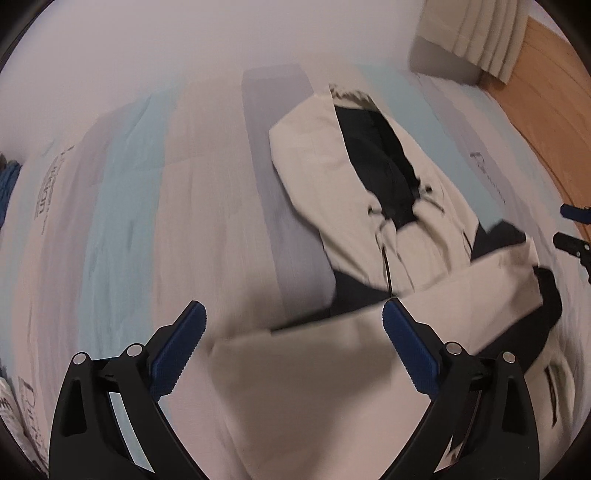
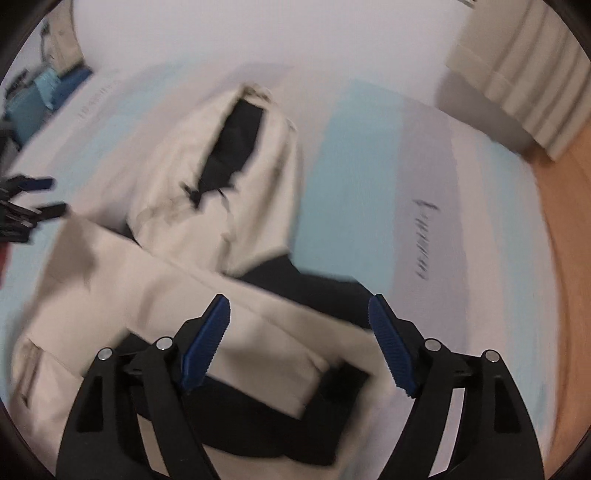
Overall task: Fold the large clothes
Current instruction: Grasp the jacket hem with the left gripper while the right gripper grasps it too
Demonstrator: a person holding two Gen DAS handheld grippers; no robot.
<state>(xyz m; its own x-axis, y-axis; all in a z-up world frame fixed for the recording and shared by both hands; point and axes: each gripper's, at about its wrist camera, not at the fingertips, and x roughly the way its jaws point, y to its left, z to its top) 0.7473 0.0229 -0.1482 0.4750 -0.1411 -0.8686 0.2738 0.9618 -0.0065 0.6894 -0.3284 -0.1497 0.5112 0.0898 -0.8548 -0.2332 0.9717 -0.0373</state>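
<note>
1. The bed (image 1: 207,206) fills most of both views, covered by a sheet in pale blue, grey and white stripes with dark lettering printed on it.
2. A cream jacket (image 1: 314,387) with a black lining lies on the bed, partly folded. In the left wrist view its hood end points toward 12 o'clock and a broad cream panel lies across the body at 5 o'clock. The lining shows through the open front.
3. In the right wrist view the jacket (image 2: 173,192) spreads from 11 o'clock down to 6 o'clock, with a folded cream flap lying over black fabric near the bottom.
4. A wood floor (image 1: 546,122) borders the bed at 2 o'clock in the left wrist view.
5. A cream curtain (image 1: 476,29) hangs at 1 o'clock above that floor.
6. The left gripper (image 1: 293,314) hangs above the jacket, jaws spread wide with nothing between the blue pads (image 1: 177,350).
7. The right gripper (image 2: 299,306) also hangs above the jacket, jaws spread, gripping nothing.
8. Each gripper shows at the edge of the other's view: the right one at 3 o'clock, the left one at 9 o'clock.
9. Blue items at 10 o'clock in the right wrist view are too blurred to identify.
</note>
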